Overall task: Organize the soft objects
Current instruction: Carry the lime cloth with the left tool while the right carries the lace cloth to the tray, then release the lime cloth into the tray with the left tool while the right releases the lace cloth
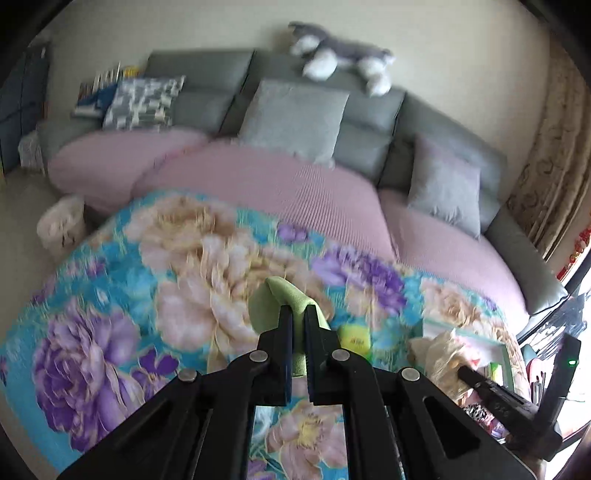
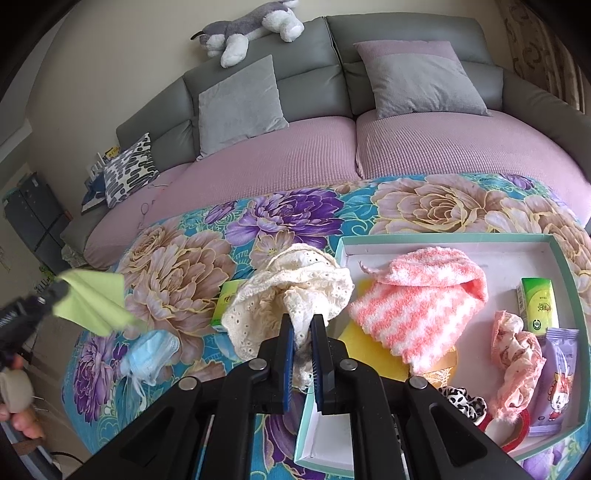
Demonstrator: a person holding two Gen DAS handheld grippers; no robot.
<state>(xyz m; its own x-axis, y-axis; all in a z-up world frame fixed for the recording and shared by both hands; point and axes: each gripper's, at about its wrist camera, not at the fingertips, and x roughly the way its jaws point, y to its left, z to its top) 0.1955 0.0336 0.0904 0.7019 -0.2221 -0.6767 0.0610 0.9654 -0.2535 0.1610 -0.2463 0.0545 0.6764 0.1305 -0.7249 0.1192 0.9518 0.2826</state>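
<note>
Two grasps held at once: left gripper (image 1: 299, 325) fingers clamp green cloth (image 2: 94, 302), right gripper (image 2: 303, 332) fingers clamp lace hat (image 2: 291, 291) at tray (image 2: 443, 238) edge. Likely next: lift hat into tray beside pink knit (image 2: 417, 295).

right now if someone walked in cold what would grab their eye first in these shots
Probably the loud floral blanket spread in front of the sofa, with the right gripper shut on a cream lace hat at the edge of the teal tray. At far left, the left gripper pinches a green cloth above the blanket, and a husky plush sprawls along the sofa back.
</note>
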